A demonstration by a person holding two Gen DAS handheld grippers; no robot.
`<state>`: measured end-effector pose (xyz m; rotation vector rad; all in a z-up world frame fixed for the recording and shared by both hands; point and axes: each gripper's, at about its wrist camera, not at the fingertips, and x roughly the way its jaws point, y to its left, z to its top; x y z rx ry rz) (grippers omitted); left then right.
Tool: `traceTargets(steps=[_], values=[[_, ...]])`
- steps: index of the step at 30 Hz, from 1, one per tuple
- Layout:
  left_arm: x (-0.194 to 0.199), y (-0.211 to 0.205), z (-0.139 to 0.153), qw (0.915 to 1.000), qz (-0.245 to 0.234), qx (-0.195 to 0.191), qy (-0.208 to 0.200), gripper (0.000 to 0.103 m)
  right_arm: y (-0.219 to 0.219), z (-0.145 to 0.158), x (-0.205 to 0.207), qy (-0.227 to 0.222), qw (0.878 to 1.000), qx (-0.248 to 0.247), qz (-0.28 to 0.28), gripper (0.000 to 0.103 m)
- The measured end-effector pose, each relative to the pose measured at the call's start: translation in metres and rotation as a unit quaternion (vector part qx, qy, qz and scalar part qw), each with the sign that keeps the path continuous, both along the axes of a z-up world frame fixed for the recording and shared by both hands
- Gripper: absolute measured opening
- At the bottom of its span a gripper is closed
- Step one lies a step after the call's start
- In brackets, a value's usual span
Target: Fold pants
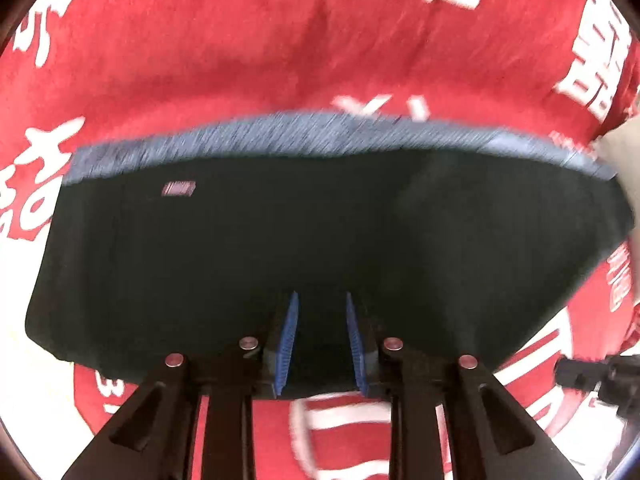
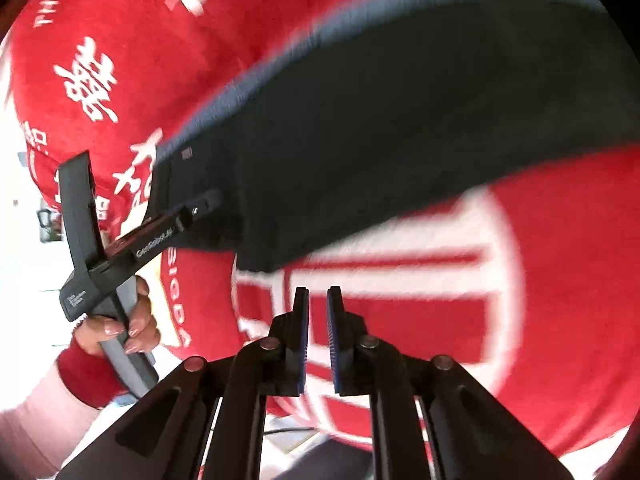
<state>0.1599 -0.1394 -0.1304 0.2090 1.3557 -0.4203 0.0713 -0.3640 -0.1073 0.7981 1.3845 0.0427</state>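
Pants [image 1: 304, 248] lie on a red cloth [image 1: 208, 64] printed with white characters, and they already look folded into a compact dark block. A blue-grey waistband [image 1: 320, 132] runs along the far edge, and a small label [image 1: 179, 189] sits near the far left corner.

In the left wrist view the left gripper [image 1: 322, 340] is over the near edge of the pants. Its 2 blue pads [image 1: 289, 340] stand apart, with dark fabric showing between them. I cannot tell for sure whether they hold a layer or only hover above it, because the gap is clear and the picture is blurred. In the right wrist view the same gripper [image 2: 200, 208] reaches the near left corner of the pants, with the person's hand [image 2: 128, 328] on its handle.

The right gripper [image 2: 318, 340] is apart from the pants, above the red cloth just beside the near edge. Its fingers are nearly together, with only a narrow slit between the pads, and nothing is between them.

My judgement is that the task is near the end, and the step in hand is a last fold or a smoothing of the block. To do it well, the left gripper should take all the layers at the edge together. The right gripper should open first and then take the other near corner at the same depth. After that both sides should go at 1 height, so that the edges meet the waistband line evenly.
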Motion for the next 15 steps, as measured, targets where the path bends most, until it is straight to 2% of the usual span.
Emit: traceTargets(steps=[3, 4, 6, 10, 13, 14, 15], values=[[0.012, -0.033, 0.009, 0.9997, -0.018, -0.013, -0.012, 0.026, -0.037, 0.023, 0.022, -0.026, 0.997, -0.069, -0.012, 0.023], [0.017, -0.046, 0.010, 0.9995, -0.024, -0.012, -0.018, 0.026, -0.048, 0.025, 0.030, -0.031, 0.996, -0.084, -0.016, 0.030], [0.029, -0.064, 0.002, 0.9994, -0.023, -0.010, -0.022, 0.027, -0.072, 0.027, 0.055, -0.040, 0.992, -0.121, -0.023, 0.035], [0.050, -0.092, -0.020, 1.0000, 0.000, -0.002, -0.006, 0.027, -0.101, 0.011, 0.097, -0.046, 0.989, -0.142, -0.012, 0.035], [0.062, -0.112, -0.032, 0.9997, 0.004, 0.005, -0.025, 0.026, -0.101, -0.011, 0.122, -0.041, 0.989, -0.143, 0.022, 0.035], [0.066, -0.116, -0.037, 0.9995, 0.007, 0.009, -0.028, 0.030, -0.101, -0.021, 0.127, -0.037, 0.988, -0.149, 0.033, 0.035], [0.071, -0.117, -0.042, 0.9993, 0.018, 0.009, -0.032, 0.041, -0.103, -0.028, 0.125, -0.033, 0.986, -0.157, 0.036, 0.029]])
